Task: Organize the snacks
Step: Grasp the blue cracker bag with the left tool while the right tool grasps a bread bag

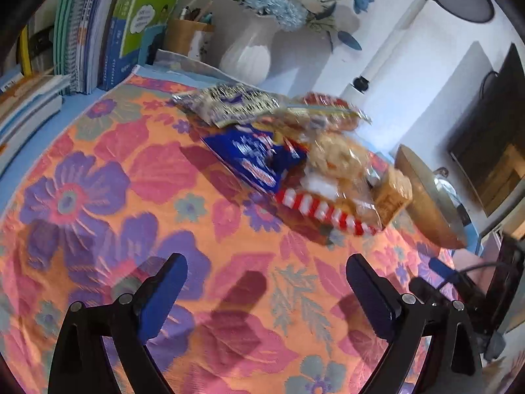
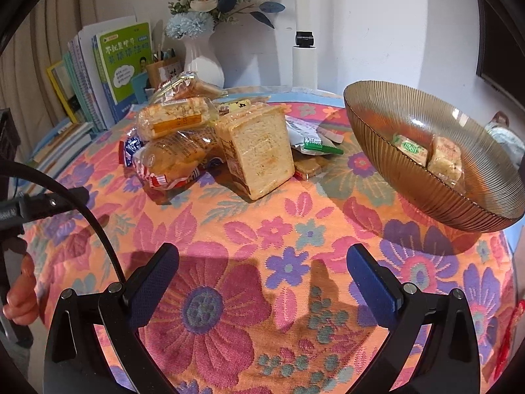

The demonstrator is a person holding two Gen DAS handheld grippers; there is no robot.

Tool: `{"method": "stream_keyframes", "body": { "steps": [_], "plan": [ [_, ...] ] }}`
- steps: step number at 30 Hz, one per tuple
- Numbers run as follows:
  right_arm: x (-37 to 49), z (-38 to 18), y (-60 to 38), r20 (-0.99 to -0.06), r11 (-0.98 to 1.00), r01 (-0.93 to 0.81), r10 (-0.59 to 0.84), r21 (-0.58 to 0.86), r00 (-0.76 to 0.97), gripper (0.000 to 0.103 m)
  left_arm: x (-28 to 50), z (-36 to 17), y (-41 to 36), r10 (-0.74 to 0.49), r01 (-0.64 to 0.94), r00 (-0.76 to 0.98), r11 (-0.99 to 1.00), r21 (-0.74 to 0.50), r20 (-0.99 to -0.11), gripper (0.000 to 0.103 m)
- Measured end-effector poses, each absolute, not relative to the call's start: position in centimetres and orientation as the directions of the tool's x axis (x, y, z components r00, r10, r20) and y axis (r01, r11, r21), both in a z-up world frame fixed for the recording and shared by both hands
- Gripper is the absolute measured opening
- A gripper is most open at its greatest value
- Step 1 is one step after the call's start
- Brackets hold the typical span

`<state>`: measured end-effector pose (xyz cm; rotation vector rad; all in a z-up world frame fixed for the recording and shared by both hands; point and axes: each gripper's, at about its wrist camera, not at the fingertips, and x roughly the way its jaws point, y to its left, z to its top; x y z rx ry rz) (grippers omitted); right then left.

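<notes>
A floral cloth point(image 2: 262, 229) is covering the bench, and everything below is placed relative to the amber ribbed glass bowl point(image 2: 410, 124). The bowl is sitting at the bench's right side, holding a green-labelled wrapped snack point(image 2: 411, 147) and a pale crumbly bar point(image 2: 446, 161) touching it. Left of the bowl, well apart, the snack pile point(image 2: 210, 138) is lying heaped: a wrapped sliced loaf point(image 2: 259, 151) nearest the bowl, with bread rolls point(image 2: 174, 120) in clear wrap stacked further left. Only the left wrist view is showing the blue packet point(image 1: 256, 157) and the patterned silver bag point(image 1: 229, 101) behind the pile; there the bowl is showing edge-on only. The left tool point(image 1: 265, 279) and right tool point(image 2: 262, 266) are both hanging spread wide over bare cloth, pinching nothing.
</notes>
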<state>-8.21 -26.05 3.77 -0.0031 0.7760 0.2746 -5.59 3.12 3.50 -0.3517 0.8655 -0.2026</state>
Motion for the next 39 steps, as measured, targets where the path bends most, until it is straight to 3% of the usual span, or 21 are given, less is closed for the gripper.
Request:
{"method": "stream_keyframes", "body": {
  "steps": [5,11,17,19,21,22,24,28,30,31,32,35,37,39],
  "plan": [
    [-8.3,3.9,-26.2,-0.685,0.970,-0.223,0.225,0.093,0.693,0.103,-2.5,5.5,4.2,-0.231,0.031,0.648,0.960,-0.278,-0.726,0.096],
    [-7.9,4.2,-26.3,-0.683,0.968,-0.224,0.239,0.112,0.690,0.103,3.6,4.6,2.6,-0.263,0.211,0.593,0.963,-0.168,-0.761,0.096],
    [-5.4,4.9,-25.7,-0.657,0.871,-0.258,0.486,0.418,0.576,0.103,7.9,2.4,3.2,-0.360,0.228,0.549,0.933,-0.279,-0.754,0.096],
    [-4.2,5.1,-24.4,-0.629,0.833,-0.253,0.541,0.492,0.558,0.103,8.3,1.6,3.6,-0.411,0.229,0.529,0.912,-0.341,-0.742,0.091],
    [-3.0,5.1,-22.5,-0.638,0.827,-0.242,0.550,0.508,0.539,0.103,8.4,1.4,3.9,-0.400,0.219,0.530,0.917,-0.335,-0.748,0.069],
    [-2.3,5.0,-21.4,-0.647,0.827,-0.239,0.551,0.509,0.527,0.103,8.3,1.5,4.1,-0.412,0.226,0.530,0.911,-0.345,-0.741,0.067],
    [-1.2,4.8,-19.6,-0.664,0.836,-0.219,0.536,0.503,0.521,0.103,7.8,1.7,4.6,-0.452,0.233,0.521,0.891,-0.389,-0.724,0.050],
    [1.3,3.9,-17.8,-0.684,0.849,-0.154,0.503,0.506,0.528,0.103,5.7,2.2,6.0,-0.453,0.211,0.534,0.889,-0.406,-0.714,0.044],
    [2.0,2.7,-17.3,-0.716,0.868,-0.142,0.476,0.476,0.510,0.083,4.4,2.3,6.4,-0.465,0.220,0.526,0.883,-0.414,-0.712,0.039],
    [2.0,2.2,-17.3,-0.709,0.849,-0.153,0.509,0.505,0.488,0.065,3.4,2.4,6.6,-0.474,0.234,0.519,0.879,-0.415,-0.711,0.038],
    [1.6,2.1,-17.5,-0.697,0.841,-0.154,0.520,0.518,0.494,0.064,2.7,2.5,6.7,-0.476,0.246,0.513,0.879,-0.409,-0.715,0.037],
    [-0.6,2.3,-18.3,-0.689,0.849,-0.190,0.514,0.493,0.511,0.054,0.5,2.8,6.4,-0.449,0.285,0.511,0.893,-0.348,-0.733,0.037],
    [-2.6,2.3,-19.0,-0.690,0.850,-0.213,0.517,0.481,0.507,0.054,-0.5,3.4,6.2,-0.413,0.299,0.545,0.909,-0.291,-0.729,0.044],
    [-4.7,2.3,-19.7,-0.689,0.852,-0.237,0.519,0.467,0.506,0.054,-0.3,3.9,6.1,-0.380,0.280,0.587,0.924,-0.261,-0.715,0.089]
  ]
}}
